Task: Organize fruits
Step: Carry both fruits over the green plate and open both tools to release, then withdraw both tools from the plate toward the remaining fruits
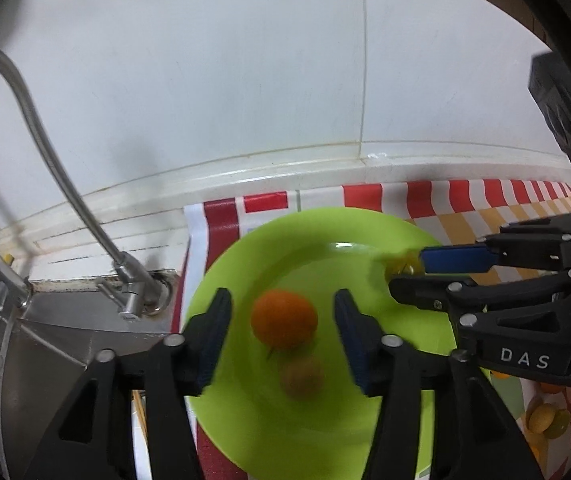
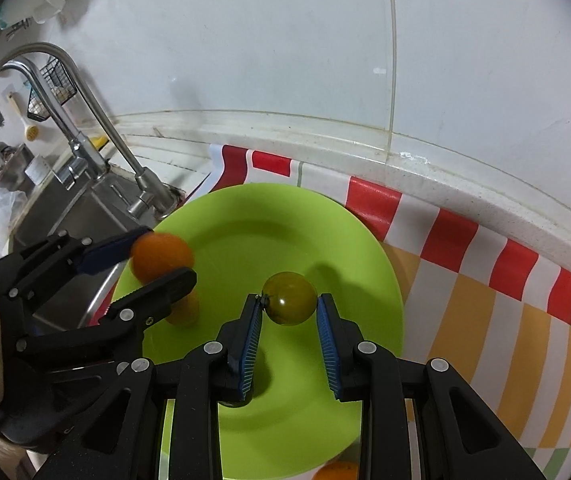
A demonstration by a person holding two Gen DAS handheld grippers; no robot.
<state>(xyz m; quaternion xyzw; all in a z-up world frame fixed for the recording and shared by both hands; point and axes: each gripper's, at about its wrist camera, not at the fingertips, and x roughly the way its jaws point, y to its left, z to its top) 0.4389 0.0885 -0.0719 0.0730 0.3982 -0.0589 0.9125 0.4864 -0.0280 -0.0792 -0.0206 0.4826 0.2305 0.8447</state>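
Left wrist view: the left gripper [image 1: 282, 298] points steeply down over the green plate [image 1: 245, 420]. Its jaws are parted, and the orange fruit [image 1: 284, 318] sits between the blue pads with a gap on each side, so nothing is gripped. The orange is blurred, and I cannot tell whether it rests on the plate or hangs just above it. It lies toward the plate's left edge. A small yellowish fruit [image 1: 301, 376] lies just nearer the camera, soft and hard to make out.

In the right wrist view the right gripper [image 2: 289, 299] also tilts down over the plate's middle. Its jaws are nearly closed, and the fingertips pinch a round olive-green fruit [image 2: 290, 308] by its sides. Its underside is hidden, so contact with the plate cannot be judged.

The plate sits on the striped and chequered cloth [image 2: 465, 320] at the bench's back edge, with its left rim next to the steel sink [image 1: 65, 340] and the faucet [image 1: 45, 152]. The grippers' bodies cover the plate's near edge. At the bottom edge of the right wrist view, another orange fruit [image 2: 335, 472] is cut off.
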